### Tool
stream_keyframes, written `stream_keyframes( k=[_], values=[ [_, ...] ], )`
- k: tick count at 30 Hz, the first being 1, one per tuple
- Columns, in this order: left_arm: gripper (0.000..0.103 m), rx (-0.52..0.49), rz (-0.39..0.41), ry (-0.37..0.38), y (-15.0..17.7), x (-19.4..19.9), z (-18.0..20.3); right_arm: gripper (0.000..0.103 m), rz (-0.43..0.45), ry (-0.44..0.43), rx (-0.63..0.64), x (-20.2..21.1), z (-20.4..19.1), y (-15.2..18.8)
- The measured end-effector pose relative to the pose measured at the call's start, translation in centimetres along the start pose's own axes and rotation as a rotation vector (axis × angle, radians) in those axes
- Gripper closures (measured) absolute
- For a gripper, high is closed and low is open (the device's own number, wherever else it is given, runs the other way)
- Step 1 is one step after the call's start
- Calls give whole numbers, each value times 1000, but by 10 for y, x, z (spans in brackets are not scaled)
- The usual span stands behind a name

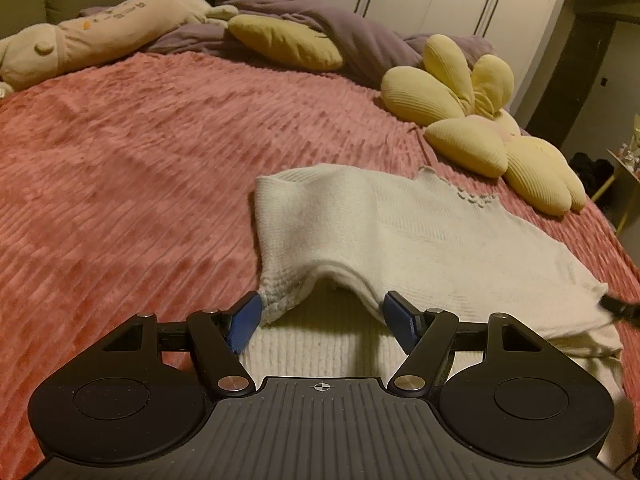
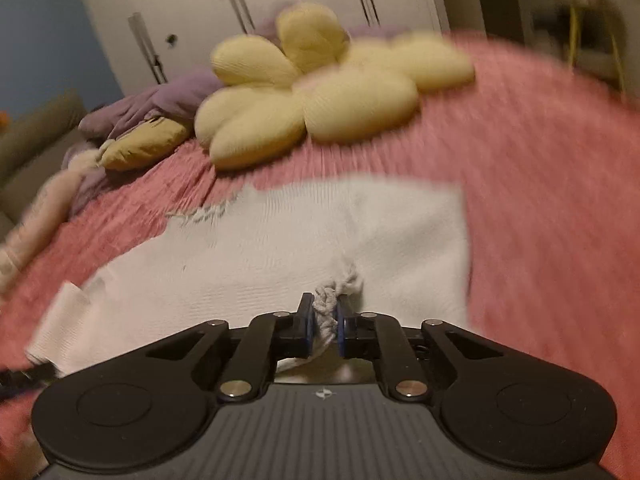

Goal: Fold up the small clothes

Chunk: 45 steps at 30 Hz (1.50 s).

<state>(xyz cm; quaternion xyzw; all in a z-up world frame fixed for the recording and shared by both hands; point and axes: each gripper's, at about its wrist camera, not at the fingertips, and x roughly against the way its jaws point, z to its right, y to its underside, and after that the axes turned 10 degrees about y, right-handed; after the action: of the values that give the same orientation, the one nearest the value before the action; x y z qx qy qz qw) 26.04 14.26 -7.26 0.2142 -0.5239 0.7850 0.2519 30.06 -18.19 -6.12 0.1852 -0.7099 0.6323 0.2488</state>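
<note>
Right wrist: fingers point(image 2: 325, 320) pinch the white sweater's point(image 2: 280, 240) edge; left fingers point(image 1: 320, 320) spread over it.

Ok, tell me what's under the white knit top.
The pink bedspread shows all around the white knit top. Beneath its raised near edge, another ribbed layer of it shows. Anything beneath the flat part is covered.

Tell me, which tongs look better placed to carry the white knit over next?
Right, probably: the right tongs are shut on the white knit; the left tongs are open.
</note>
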Motion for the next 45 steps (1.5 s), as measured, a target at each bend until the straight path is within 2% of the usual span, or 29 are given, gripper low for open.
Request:
stream_keyframes(
  k=[2,4,7,10,15,18,20,21,24,26,27,29,31,34,35,36,39,42,45],
  values=[
    [29,-11,2,-6,0,0,1,94,99,85,79,9,-6,-3],
    [28,-21,4,-7,0,1,3,94,149,173,145,10,-8,-1],
    [28,-30,12,-1,-1,6,6,94,101,183,134,2,1,0],
    [26,-53,25,-1,-5,9,12,94,96,212,164,-1,5,5],
    [26,-67,22,0,-11,11,17,94,69,290,213,-12,6,13],
    [22,-76,34,14,-14,11,24,88,76,351,191,-10,8,11],
    [18,-77,44,27,-17,5,34,88,100,311,154,-1,0,6],
    [16,-74,43,30,-18,-1,40,88,106,245,150,3,-9,5],
    [11,-52,34,71,-20,-24,55,88,65,-41,181,7,-47,9],
    [11,-57,12,77,-19,-39,64,88,22,-157,221,2,-71,14],
    [11,-81,3,82,-17,-46,67,88,4,-183,247,-3,-79,17],
    [13,-140,-26,46,-12,-58,70,88,-22,-154,308,-15,-83,23],
    [15,-191,-34,14,-9,-64,66,88,0,-82,332,-21,-68,22],
    [14,-200,-31,-14,-8,-62,52,90,-6,149,244,-33,-14,14],
    [14,-187,-36,-3,-7,-58,47,97,-15,147,174,-33,7,11],
    [14,-172,-28,17,-6,-51,43,98,-24,127,117,-30,21,7],
    [14,-149,-26,68,-6,-33,44,93,3,134,72,-10,31,0],
    [14,-148,-69,171,-9,-24,52,92,-37,6,17,-5,30,-7],
    [14,-132,-115,212,-6,-24,61,86,-108,-82,28,-9,14,-14]
  ],
)
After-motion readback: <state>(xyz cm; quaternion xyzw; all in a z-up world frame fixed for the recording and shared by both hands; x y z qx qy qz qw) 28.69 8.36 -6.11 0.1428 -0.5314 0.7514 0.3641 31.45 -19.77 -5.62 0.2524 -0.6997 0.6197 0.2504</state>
